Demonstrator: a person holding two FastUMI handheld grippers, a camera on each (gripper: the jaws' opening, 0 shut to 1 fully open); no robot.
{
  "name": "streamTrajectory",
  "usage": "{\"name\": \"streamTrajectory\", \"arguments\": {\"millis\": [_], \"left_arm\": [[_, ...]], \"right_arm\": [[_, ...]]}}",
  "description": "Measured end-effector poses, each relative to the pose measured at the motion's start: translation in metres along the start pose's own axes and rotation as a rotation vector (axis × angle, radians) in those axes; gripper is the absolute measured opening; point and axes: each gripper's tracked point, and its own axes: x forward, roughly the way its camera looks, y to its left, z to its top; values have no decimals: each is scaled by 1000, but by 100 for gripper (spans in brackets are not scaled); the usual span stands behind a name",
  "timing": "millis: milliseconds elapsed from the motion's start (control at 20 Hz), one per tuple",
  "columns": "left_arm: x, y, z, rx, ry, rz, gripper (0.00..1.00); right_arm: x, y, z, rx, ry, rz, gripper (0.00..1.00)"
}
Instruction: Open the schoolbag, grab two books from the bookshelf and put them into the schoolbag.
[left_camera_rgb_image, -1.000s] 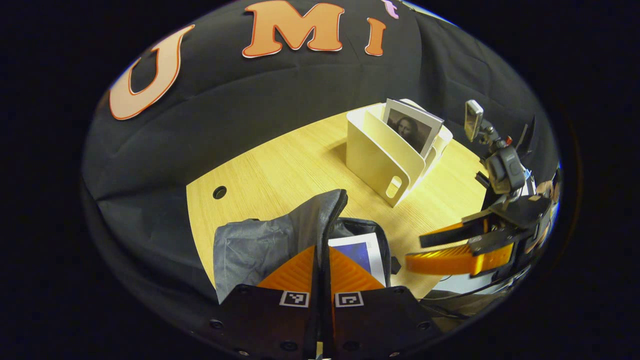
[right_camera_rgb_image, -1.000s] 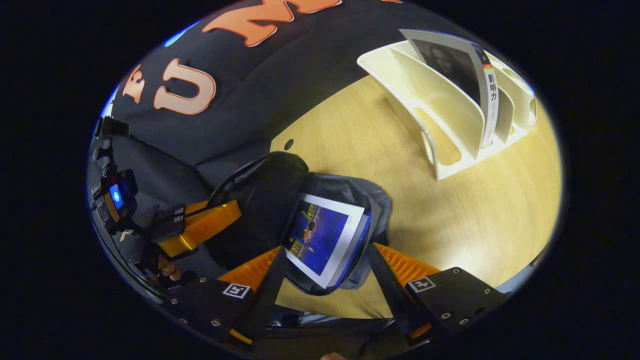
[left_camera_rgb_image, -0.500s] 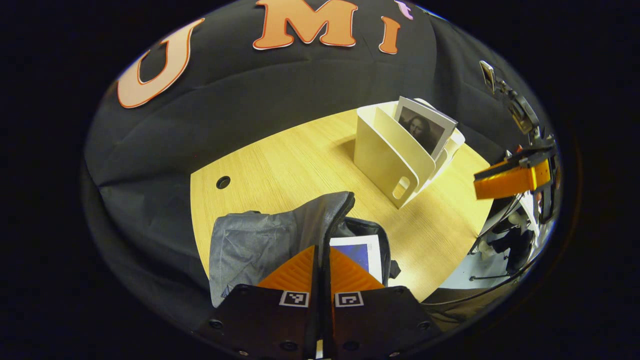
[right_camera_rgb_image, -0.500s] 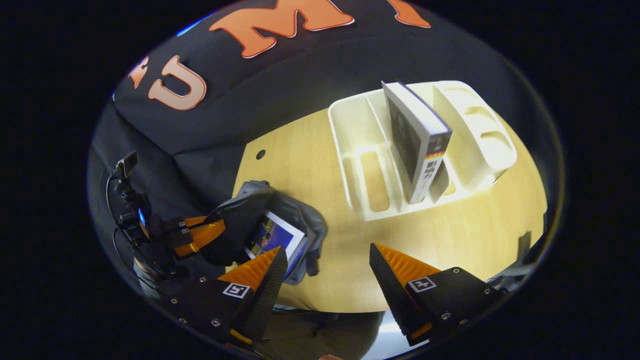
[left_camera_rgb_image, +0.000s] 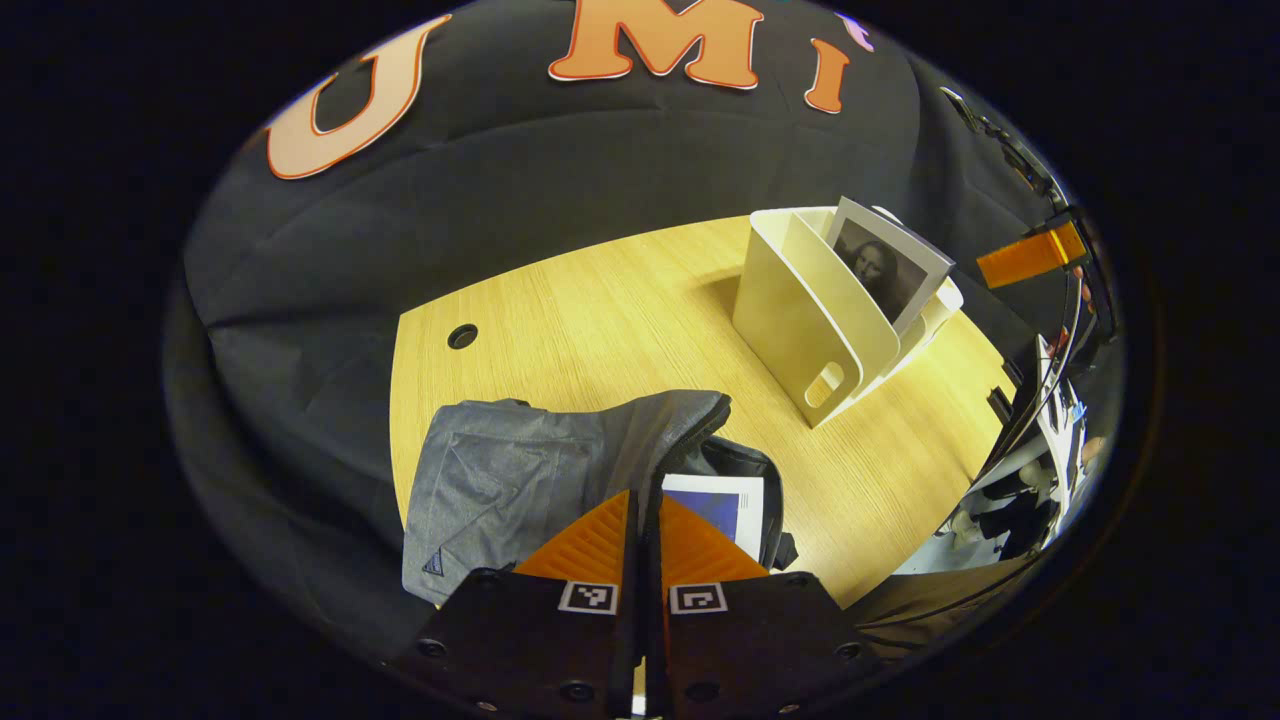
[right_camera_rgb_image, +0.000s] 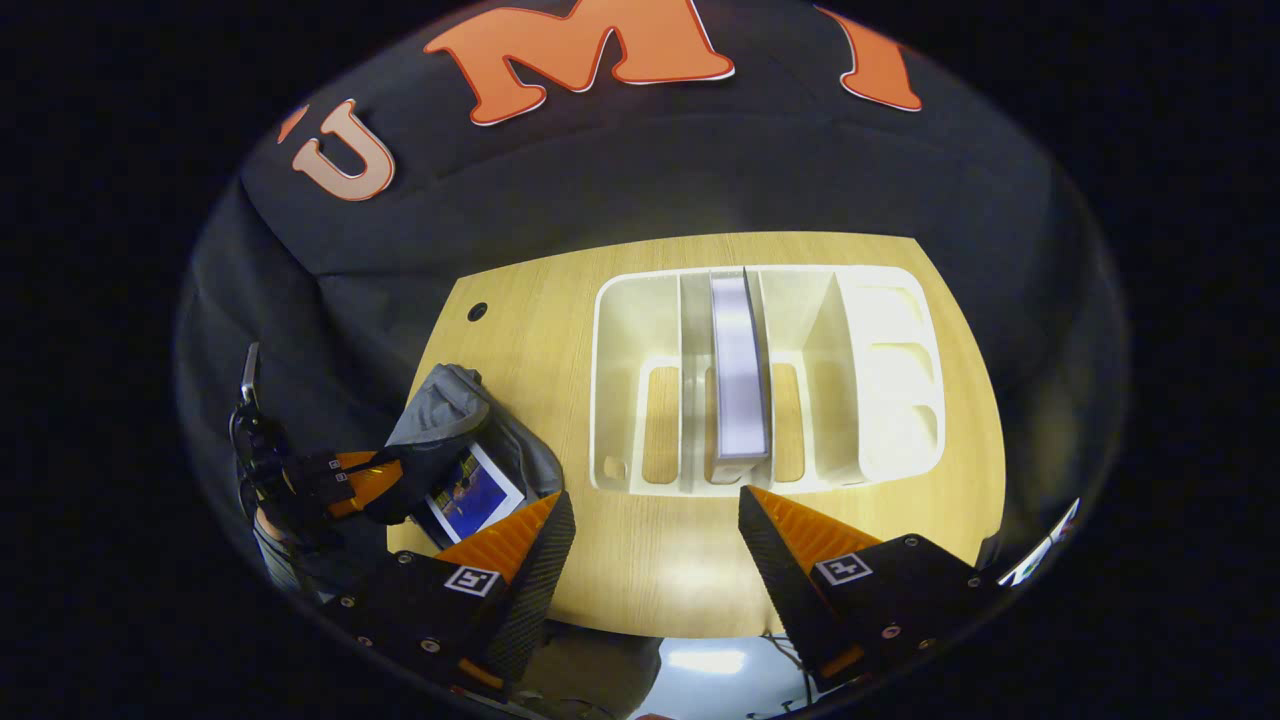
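Layout, right gripper view: light wooden table (right_camera_rgb_image: 640, 580), cream plastic bookshelf with upright dividers (right_camera_rgb_image: 905, 380) at its middle-right, one upright white-edged book (right_camera_rgb_image: 738, 375) in a centre slot. Grey fabric schoolbag (right_camera_rgb_image: 440, 410) lies at the table's left edge, well apart from the shelf, blue-covered book (right_camera_rgb_image: 468, 495) inside its mouth. Small round cable hole (right_camera_rgb_image: 477, 312) behind the bag, near the back-left corner

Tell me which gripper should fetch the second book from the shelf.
Right. The right hand-held gripper is open and hangs above the book standing in the shelf. The left hand-held gripper is shut on the schoolbag flap.
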Motion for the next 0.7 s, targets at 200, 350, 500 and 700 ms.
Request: {"name": "streamTrajectory", "arguments": {"millis": [200,350,500,700], "left_arm": [[0,-2,-6,-46,10,29,5],[0,-1,-9,-82,18,56,5],[-1,1,-12,-113,24,89,2],[-2,1,-17,-158,34,118,5]], "right_arm": [[9,-15,25,-64,38,-5,98],[25,-21,40,-67,77,11,99],[49,-30,52,-75,122,17,97],[84,-40,58,-68,206,15,94]]}}
